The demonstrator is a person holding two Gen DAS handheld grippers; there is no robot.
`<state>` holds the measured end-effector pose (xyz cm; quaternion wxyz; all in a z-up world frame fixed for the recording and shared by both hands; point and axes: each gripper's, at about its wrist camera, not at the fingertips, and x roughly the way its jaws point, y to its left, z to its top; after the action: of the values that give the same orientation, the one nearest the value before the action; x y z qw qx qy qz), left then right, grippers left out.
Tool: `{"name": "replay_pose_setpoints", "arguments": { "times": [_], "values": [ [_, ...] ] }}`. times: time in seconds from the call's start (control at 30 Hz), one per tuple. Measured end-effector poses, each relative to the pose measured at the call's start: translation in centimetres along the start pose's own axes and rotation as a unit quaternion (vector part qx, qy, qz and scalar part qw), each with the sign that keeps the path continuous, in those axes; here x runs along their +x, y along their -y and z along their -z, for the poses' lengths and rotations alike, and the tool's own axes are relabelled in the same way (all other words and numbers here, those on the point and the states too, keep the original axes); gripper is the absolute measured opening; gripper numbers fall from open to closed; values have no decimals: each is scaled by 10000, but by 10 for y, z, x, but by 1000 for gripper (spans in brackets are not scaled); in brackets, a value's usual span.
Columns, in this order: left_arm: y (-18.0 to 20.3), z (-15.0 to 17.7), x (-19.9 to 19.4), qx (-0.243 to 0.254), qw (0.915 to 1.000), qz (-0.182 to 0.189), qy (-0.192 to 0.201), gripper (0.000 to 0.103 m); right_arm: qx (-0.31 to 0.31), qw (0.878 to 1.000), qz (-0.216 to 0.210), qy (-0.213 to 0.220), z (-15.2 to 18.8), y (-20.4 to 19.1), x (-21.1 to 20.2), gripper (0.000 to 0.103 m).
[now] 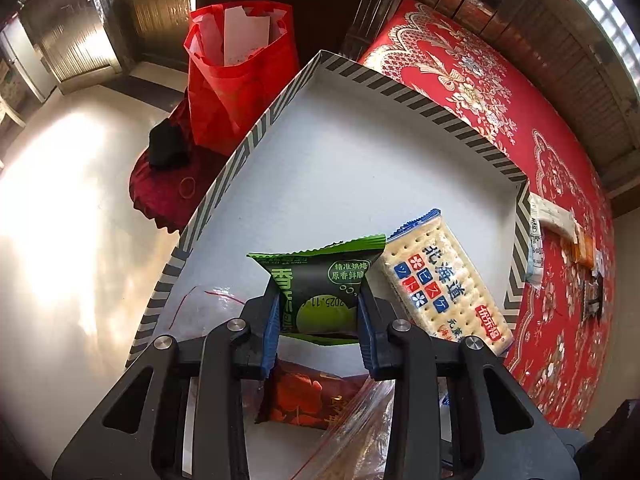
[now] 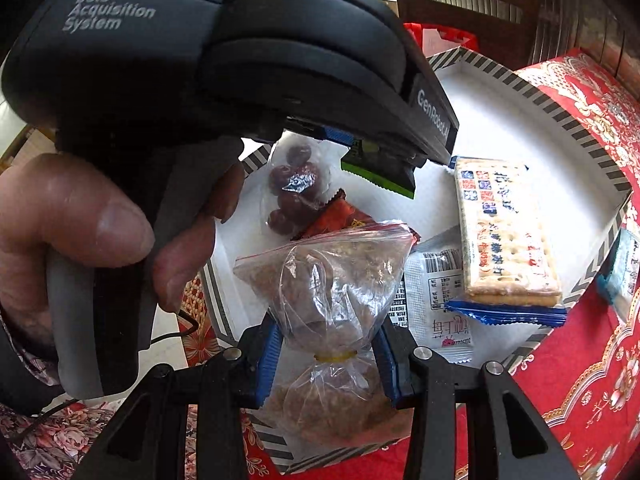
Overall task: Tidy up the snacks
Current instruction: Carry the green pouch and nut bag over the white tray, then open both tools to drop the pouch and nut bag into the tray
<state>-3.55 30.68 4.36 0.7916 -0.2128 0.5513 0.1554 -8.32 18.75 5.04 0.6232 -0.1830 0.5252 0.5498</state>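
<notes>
— Left hand-held gripper [image 1: 318, 308]?
— Clamped on the green snack packet [image 1: 320, 284], above the striped box [image 1: 400, 92], cracker pack [image 1: 444, 280] at its 3 o'clock.
— Right hand-held gripper [image 2: 328, 354]?
— Pinching the clear bag of brown snacks [image 2: 332, 280] over the box's near edge.

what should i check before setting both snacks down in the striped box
1. Left gripper grip on the green-and-black foil snack packet: ok, pads clamp both sides.
2. Right gripper grip on the clear plastic bag of brown snacks: ok, closed at the yellow rubber band.
3. Free white floor in the striped-rim cardboard box: ok, far half bare.
4. Spot under the green packet: not ok, a red foil packet lies below.
5. Blue-edged cracker pack clearance: cannot tell, it sits close beside the left gripper.
6. Loose snacks outside the box on the red patterned cloth: not ok.
</notes>
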Motion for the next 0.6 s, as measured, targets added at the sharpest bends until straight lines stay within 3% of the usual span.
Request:
{"name": "replay_pose_setpoints", "arguments": {
  "times": [0.17, 0.3, 0.47, 0.6],
  "values": [
    [2, 2, 2, 78, 9999, -73, 14, 32, 45, 10000, 8, -61, 1, 3, 8, 44],
    [-1, 3, 1, 15, 9999, -104, 28, 33, 71, 10000, -39, -33, -2, 3, 6, 52],
    [-9, 4, -4, -154, 9997, -158, 57, 50, 128, 9997, -156, 137, -5, 5, -11, 55],
    [-9, 5, -15, -137, 9995, -236, 157, 54, 252, 9991, -162, 291, -2, 12, -26, 55]
  ]
}}
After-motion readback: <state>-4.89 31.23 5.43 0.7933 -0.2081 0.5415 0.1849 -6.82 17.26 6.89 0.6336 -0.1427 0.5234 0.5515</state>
